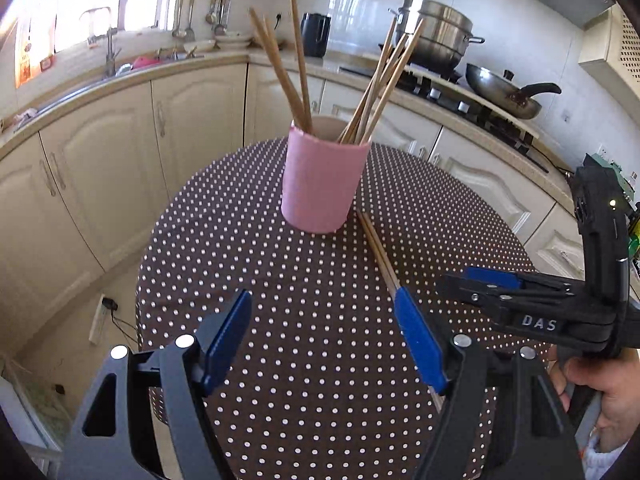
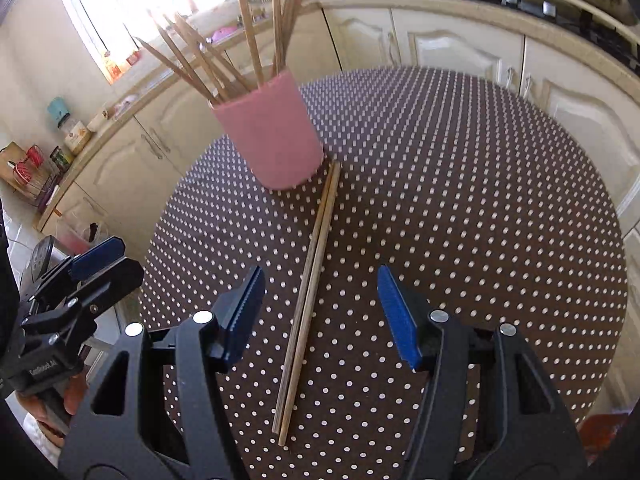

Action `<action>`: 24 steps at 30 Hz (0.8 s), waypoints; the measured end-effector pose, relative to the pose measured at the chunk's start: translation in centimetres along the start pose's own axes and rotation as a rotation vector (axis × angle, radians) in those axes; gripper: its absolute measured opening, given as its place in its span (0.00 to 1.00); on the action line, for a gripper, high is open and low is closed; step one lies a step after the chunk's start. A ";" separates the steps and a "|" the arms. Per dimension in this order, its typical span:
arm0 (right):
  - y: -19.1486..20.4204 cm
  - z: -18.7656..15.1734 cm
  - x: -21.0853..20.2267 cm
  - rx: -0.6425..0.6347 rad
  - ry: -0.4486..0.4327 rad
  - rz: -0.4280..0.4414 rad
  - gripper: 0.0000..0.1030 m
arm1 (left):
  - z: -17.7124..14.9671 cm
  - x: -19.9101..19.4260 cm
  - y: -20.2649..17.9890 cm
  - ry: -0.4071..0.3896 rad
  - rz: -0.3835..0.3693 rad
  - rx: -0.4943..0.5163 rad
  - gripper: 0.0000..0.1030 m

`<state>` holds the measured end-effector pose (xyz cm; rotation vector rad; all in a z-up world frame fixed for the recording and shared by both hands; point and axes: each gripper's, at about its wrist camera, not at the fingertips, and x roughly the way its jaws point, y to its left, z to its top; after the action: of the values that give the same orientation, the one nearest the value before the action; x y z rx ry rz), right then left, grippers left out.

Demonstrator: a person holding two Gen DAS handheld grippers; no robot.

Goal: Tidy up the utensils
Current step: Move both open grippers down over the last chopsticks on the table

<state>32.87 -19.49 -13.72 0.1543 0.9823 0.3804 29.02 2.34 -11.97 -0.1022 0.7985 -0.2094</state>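
Note:
A pink cup (image 1: pixel 322 182) stands on the round dotted table (image 1: pixel 280 300) and holds several wooden chopsticks (image 1: pixel 296 76). A loose pair of chopsticks (image 2: pixel 310 292) lies flat on the cloth, one end touching the cup's base (image 2: pixel 280 148). My right gripper (image 2: pixel 320 312) is open and empty, low over the pair, its fingers on either side of it. My left gripper (image 1: pixel 324 340) is open and empty above the table, to the left of the pair (image 1: pixel 378 250). The right gripper (image 1: pixel 480 280) also shows at the right of the left wrist view.
Cream kitchen cabinets (image 1: pixel 120 152) curve around behind the table. A sink (image 1: pixel 108 60) is at the back left; a steel pot (image 1: pixel 436 36) and a wok (image 1: pixel 504 92) sit on the stove at the back right. The table edge (image 2: pixel 612 280) is near on the right.

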 end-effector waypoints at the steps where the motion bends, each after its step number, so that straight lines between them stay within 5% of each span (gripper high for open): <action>1: 0.0 -0.1 0.6 0.002 0.022 0.002 0.41 | -0.2 0.3 0.0 0.006 -0.005 -0.004 0.71; 3: 0.1 -0.1 1.7 -0.003 0.057 -0.010 0.33 | -0.4 0.7 0.2 0.017 -0.003 -0.013 0.71; 24: 4.2 3.0 7.0 -0.147 0.143 -0.198 0.30 | -0.6 3.5 0.7 0.063 0.000 -0.026 0.71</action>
<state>37.86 -12.85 -16.30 -0.1044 1.0954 0.2829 31.05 2.23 -14.95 -0.1211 0.8637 -0.2029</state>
